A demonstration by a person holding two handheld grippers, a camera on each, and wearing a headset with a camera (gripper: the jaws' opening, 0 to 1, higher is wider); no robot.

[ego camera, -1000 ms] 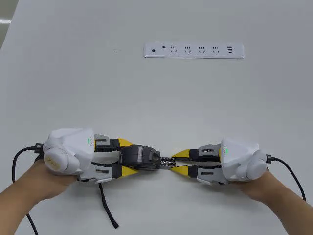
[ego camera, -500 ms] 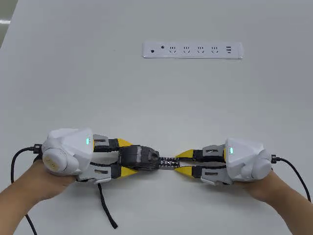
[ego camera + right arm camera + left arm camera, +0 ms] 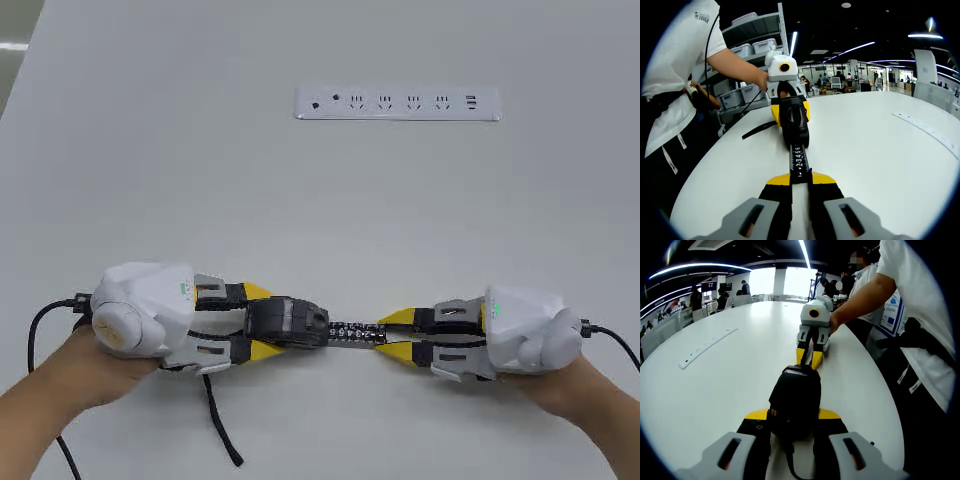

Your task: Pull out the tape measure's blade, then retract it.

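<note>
Nearest: left gripper [image 3: 262,321] clamps the black tape measure [image 3: 290,322], case seated between its yellow tips. A short run of blade [image 3: 352,329] spans from the case to the right gripper [image 3: 388,334], jaws pinched narrow on the blade's end; the hook is probably hidden between them. Well beyond both: power strip [image 3: 397,103] on white table [image 3: 200,180].

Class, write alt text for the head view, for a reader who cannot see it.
On a white table, the left gripper holds a black tape measure, while the right gripper grips the end of its blade, which is drawn out a short way with numbers showing. A white power strip lies farther back on the table.
</note>
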